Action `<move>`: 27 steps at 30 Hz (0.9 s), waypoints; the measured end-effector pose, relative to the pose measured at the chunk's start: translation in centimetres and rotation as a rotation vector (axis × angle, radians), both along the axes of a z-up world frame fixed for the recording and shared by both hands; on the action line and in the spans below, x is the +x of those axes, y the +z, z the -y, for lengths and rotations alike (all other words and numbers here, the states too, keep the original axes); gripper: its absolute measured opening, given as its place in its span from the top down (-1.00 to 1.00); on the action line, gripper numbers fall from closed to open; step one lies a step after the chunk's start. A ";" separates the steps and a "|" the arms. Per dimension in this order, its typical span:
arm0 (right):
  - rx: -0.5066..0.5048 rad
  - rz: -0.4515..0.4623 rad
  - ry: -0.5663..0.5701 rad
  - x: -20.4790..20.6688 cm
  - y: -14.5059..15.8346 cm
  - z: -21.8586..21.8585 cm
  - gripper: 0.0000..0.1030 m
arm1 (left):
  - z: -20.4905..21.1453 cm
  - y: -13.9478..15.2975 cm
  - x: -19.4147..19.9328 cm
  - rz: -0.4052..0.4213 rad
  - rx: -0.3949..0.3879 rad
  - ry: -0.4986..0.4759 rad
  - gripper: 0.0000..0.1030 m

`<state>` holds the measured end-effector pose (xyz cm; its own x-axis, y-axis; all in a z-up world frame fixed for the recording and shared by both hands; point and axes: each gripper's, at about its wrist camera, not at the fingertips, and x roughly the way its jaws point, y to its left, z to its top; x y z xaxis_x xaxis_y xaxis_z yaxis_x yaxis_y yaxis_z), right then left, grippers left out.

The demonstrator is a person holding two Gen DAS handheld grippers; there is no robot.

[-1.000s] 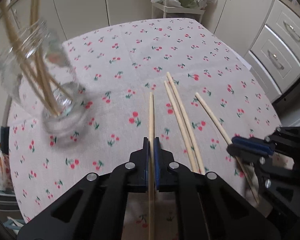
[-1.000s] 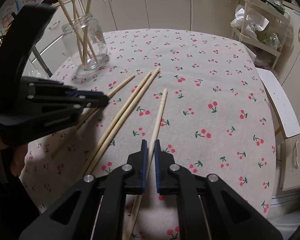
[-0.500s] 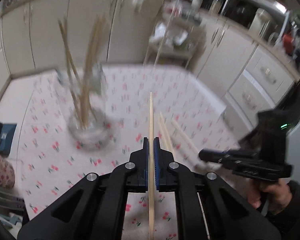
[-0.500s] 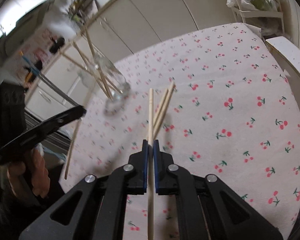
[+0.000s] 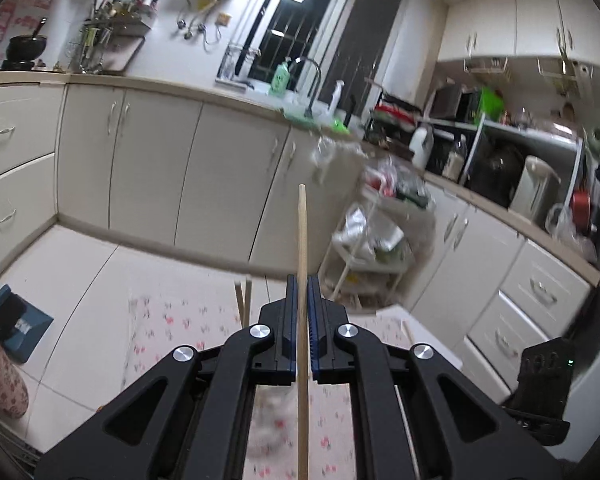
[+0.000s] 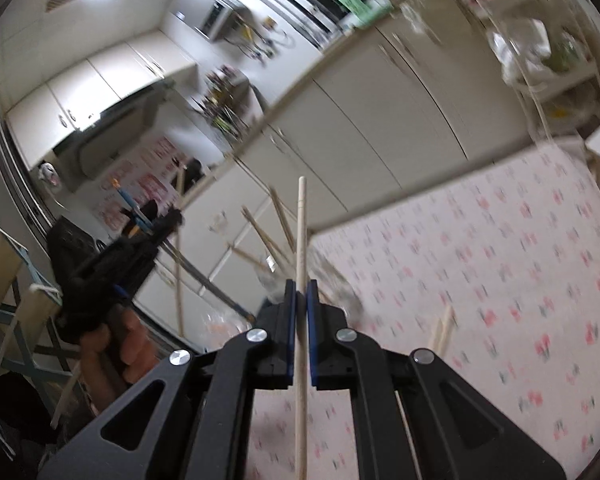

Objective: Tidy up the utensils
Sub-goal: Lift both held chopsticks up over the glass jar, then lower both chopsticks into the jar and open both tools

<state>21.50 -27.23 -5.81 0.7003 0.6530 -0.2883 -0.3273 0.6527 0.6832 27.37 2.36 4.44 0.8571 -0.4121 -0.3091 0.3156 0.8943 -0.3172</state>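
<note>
My left gripper (image 5: 299,284) is shut on a wooden chopstick (image 5: 301,240) that points up and forward, lifted high over the cherry-print table (image 5: 172,320). My right gripper (image 6: 301,290) is shut on another chopstick (image 6: 301,232), also raised. In the right wrist view the glass jar (image 6: 276,276) holding several chopsticks sits blurred just behind my fingers, and the left gripper (image 6: 168,220) with its chopstick is at the left. Two loose chopsticks (image 6: 442,328) lie on the cloth (image 6: 500,260). The tips of the jar's sticks (image 5: 243,296) show in the left wrist view.
Kitchen cabinets (image 5: 160,168) and a wire rack cart (image 5: 376,240) stand beyond the table. A blue dustpan (image 5: 16,324) lies on the floor at the left. The right gripper's body (image 5: 540,384) is at the lower right of the left wrist view.
Both grippers have lifted and tilted upward with their chopsticks, so the views now show the kitchen more than the table. The jar has slid below the left view.
</note>
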 end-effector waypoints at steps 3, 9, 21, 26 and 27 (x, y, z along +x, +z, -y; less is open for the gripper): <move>0.018 0.050 -0.011 1.4 1.6 -0.5 0.88 | -0.1 0.1 0.7 0.026 -0.014 0.016 0.91; 0.025 0.135 -0.011 4.0 4.0 -2.0 0.88 | 0.3 -0.6 3.4 0.072 -0.031 0.068 0.91; 0.068 0.224 -0.035 9.6 3.8 -4.7 0.88 | 0.1 -2.3 6.6 0.141 -0.060 0.167 0.91; 0.082 0.264 -0.043 11.3 3.6 -5.7 0.88 | 0.5 -3.4 7.2 0.151 -0.056 0.178 0.91; 0.084 0.268 -0.039 11.6 3.4 -5.9 0.88 | 0.4 -3.8 7.4 0.146 -0.059 0.181 0.91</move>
